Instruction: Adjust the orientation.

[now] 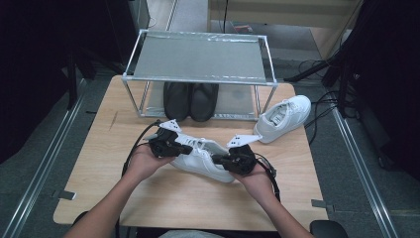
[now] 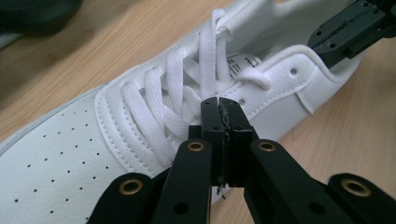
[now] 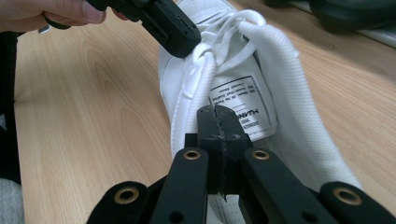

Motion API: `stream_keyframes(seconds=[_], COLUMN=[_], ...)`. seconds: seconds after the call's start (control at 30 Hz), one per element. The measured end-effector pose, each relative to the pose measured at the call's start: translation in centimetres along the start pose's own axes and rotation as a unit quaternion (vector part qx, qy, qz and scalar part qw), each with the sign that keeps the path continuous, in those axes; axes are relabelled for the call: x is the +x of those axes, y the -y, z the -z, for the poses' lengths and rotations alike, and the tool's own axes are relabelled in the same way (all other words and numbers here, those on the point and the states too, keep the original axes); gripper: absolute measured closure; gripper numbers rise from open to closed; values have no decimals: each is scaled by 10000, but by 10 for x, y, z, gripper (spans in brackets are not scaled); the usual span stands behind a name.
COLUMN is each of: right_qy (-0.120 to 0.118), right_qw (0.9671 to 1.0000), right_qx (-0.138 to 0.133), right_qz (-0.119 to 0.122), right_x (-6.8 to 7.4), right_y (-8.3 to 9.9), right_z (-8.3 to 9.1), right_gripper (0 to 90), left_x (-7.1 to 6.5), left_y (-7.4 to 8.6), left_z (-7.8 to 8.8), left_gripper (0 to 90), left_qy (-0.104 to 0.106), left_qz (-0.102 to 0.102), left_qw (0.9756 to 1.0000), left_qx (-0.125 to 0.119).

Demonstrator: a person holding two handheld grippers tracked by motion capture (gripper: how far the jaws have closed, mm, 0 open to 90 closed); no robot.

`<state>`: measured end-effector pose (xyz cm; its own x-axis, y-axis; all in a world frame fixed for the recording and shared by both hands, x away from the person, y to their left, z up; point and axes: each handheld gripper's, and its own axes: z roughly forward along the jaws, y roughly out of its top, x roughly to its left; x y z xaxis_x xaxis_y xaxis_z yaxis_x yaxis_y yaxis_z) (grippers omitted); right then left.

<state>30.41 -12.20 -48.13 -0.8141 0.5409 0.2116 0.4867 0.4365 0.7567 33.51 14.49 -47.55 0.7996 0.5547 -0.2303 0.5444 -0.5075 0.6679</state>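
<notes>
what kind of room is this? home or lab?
Probably a lab or recording workspace, not a home: a bare wooden table on grey carpet, a small metal-frame shoe rack staged on it holding black shoes, loose cables on the floor, and dark equipment stands alongside.

A light wooden table [image 1: 163, 198] stands on grey carpet [image 1: 44, 148], flanked by metal floor rails [image 1: 359, 163]. A metal-framed shoe rack [image 1: 198, 57] with a grey mesh shelf sits at the table's far edge. Dark equipment [image 1: 381, 74] and trailing cables [image 1: 317, 106] crowd the dim sides.
</notes>
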Motion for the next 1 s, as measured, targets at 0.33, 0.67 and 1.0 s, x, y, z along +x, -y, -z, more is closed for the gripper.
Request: stream_keyframes(seconds=[0.33,0.67,1.0], right_qy=[224,327,269], right_qw=[9991,9993,9996], right_qx=[-358,-163,-47], right_qz=[17,-111,-73], right_x=[-24,-48,-43], right_y=[-13,-18,-14], right_z=[17,4,-3], right_gripper=[900,900,900], left_x=[-11,-4,0], left_y=[11,25,25], left_z=[13,5,4], left_gripper=[882,884,890], left_qy=[-122,-183,-94], left_qz=[76,251,219], left_qw=[9999,9993,9996], left_qx=[-59,186,170])
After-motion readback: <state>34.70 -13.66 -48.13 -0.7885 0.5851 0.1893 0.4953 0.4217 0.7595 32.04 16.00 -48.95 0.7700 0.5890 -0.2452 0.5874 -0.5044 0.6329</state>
